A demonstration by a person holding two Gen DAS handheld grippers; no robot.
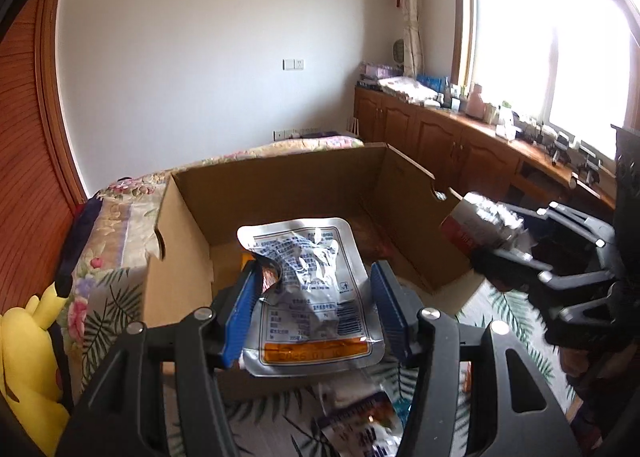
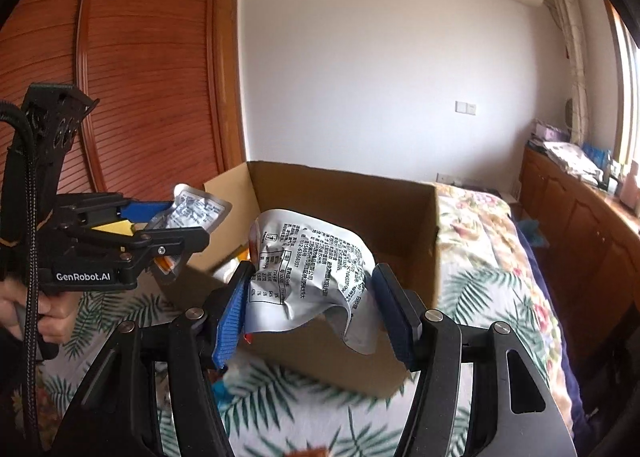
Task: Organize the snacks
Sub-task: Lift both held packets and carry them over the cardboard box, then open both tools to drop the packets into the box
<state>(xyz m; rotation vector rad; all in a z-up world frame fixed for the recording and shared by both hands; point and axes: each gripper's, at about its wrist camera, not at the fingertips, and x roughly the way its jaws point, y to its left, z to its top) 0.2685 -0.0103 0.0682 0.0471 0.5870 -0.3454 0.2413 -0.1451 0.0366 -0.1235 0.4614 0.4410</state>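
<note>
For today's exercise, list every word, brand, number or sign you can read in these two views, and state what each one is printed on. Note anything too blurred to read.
"GenRobot.AI": white letters on the side of the left gripper, seen from the right wrist.
Silver snack pouch in the left gripper: printed table and an orange date band, too crumpled and blurred to read.
White snack pouch in the right gripper: dense small print and digits, not legible with certainty.

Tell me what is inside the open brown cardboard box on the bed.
The brown cardboard box shows bare brown floor and a small orange-yellow item. The silver foil snack pouch in the left gripper covers the rest.
</note>
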